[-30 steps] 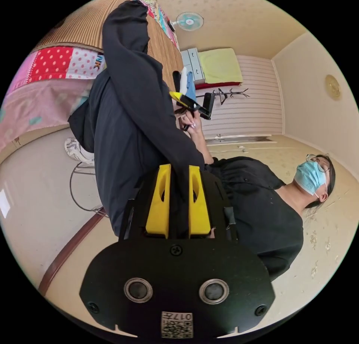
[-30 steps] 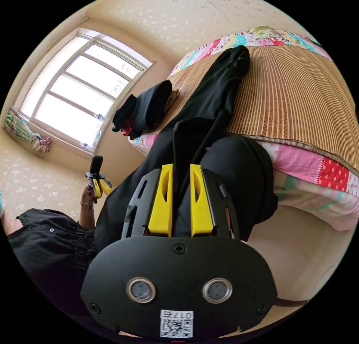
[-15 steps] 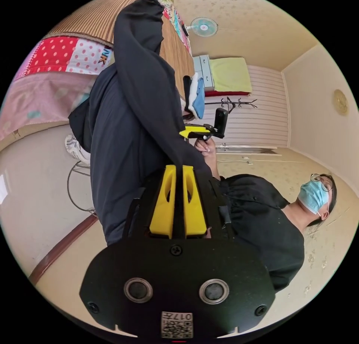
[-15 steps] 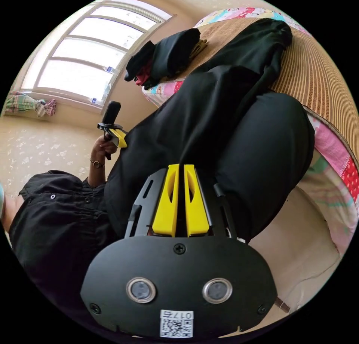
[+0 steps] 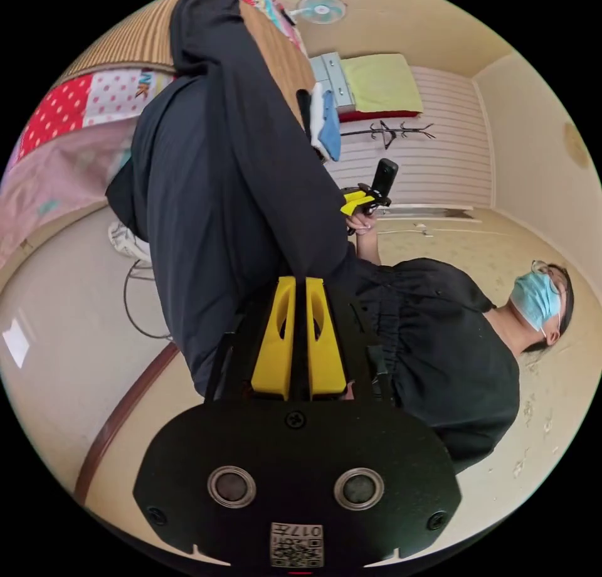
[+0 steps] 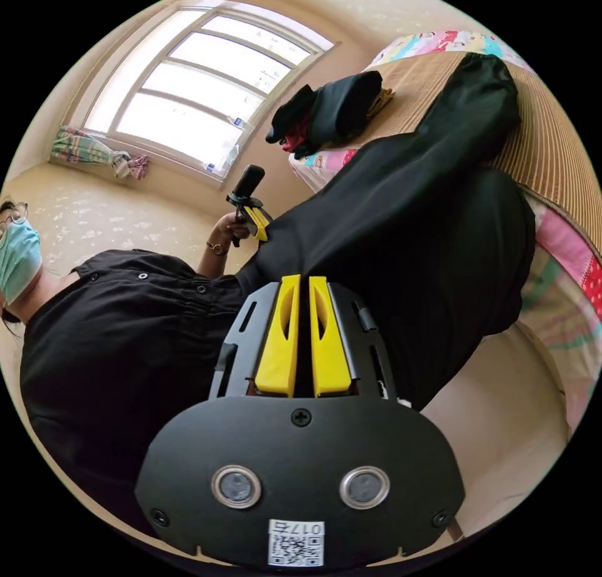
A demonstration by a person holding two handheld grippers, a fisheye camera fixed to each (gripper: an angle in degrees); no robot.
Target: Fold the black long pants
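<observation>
The black long pants (image 5: 232,182) hang stretched between my two grippers, their far end resting on the woven mat of the bed (image 5: 119,44). My left gripper (image 5: 300,280) is shut on the pants' edge, yellow jaws pressed together. The right gripper (image 5: 351,204) appears beyond the cloth in a hand. In the right gripper view my right gripper (image 6: 300,279) is shut on the pants (image 6: 407,213) too, and the left gripper (image 6: 254,216) is held up past the fabric. One pant leg lies on the mat (image 6: 558,144).
A person in a black top (image 5: 439,351) stands close behind the pants. A dark clothes pile (image 6: 332,113) sits on the bed near the window (image 6: 200,100). Folded clothes (image 5: 323,122), drawers (image 5: 329,78) and a coat rack (image 5: 389,132) stand further off. The bed's patchwork cover (image 5: 56,138) hangs over floor (image 5: 50,364).
Both grippers have closed from slightly apart to fully shut on the pants. The pants have been pulled off the bed toward the person, spread wider between the two hands.
</observation>
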